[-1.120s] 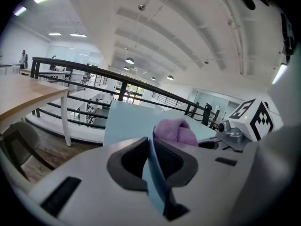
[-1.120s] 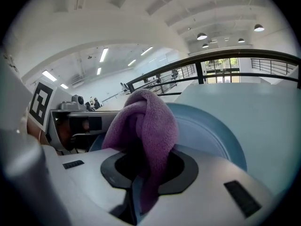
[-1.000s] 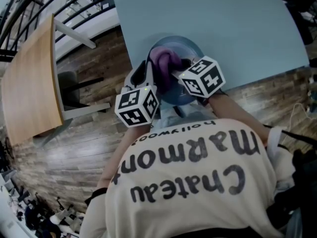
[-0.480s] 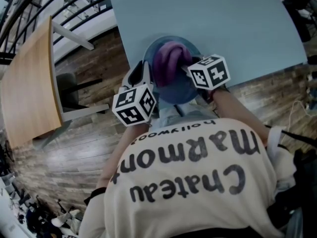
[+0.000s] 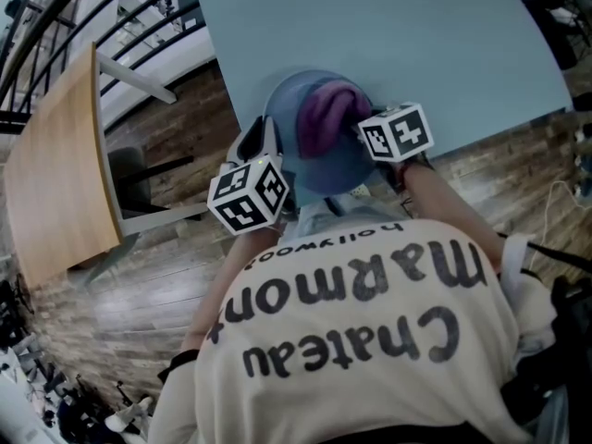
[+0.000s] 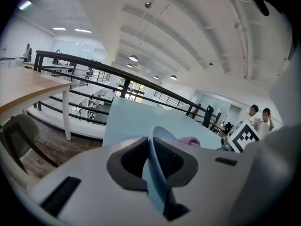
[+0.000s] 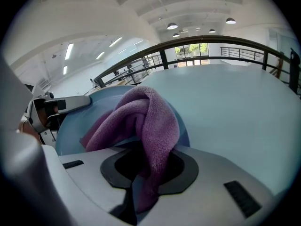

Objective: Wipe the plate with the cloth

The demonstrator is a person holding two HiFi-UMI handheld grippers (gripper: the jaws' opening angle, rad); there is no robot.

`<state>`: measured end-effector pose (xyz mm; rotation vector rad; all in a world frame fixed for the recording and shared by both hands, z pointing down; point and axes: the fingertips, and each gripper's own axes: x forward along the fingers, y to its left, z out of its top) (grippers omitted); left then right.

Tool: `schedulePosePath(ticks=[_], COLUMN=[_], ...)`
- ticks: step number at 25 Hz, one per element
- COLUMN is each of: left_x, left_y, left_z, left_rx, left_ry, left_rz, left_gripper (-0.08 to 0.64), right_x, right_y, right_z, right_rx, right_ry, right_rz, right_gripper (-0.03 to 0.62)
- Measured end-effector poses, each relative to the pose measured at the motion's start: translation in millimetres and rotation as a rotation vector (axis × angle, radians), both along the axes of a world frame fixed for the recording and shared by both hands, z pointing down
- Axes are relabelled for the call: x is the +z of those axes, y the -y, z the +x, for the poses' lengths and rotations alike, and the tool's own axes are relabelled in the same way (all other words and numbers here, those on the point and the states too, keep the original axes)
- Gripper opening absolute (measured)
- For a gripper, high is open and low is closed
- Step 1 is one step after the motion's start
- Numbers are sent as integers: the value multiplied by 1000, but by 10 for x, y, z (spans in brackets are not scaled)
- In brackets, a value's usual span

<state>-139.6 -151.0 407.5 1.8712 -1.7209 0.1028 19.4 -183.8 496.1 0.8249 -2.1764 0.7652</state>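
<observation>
Cloth, purple terry, is pinched in the right claw, draped on the blue plate just ahead; left claw grips the plate's rim.

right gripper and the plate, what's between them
The purple cloth, clamped in the right gripper and bunched against the plate; the right gripper view shows it.
</observation>
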Motion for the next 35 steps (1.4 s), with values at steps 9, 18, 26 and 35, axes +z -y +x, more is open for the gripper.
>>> schedulePosePath(ticks=[9, 18, 26, 35], left_x=[-29, -130, -191, -192], left_y=[73, 77, 59, 24], left_z=[15, 60, 54, 94], left_rx=[21, 41, 47, 39], left_ry=[-4, 13, 36, 31], left_rz=[21, 58, 75, 87], left_gripper=[35, 37, 38, 38], right_x=[110, -90, -719, -708], right_y=[-66, -123, -405, -645], right_z=[193, 102, -738, -1094], right_rx=[29, -73, -381, -374], right_ry=[-87, -1, 209, 299], right_rz=[-107, -93, 96, 37], right_gripper=[95, 95, 94, 92])
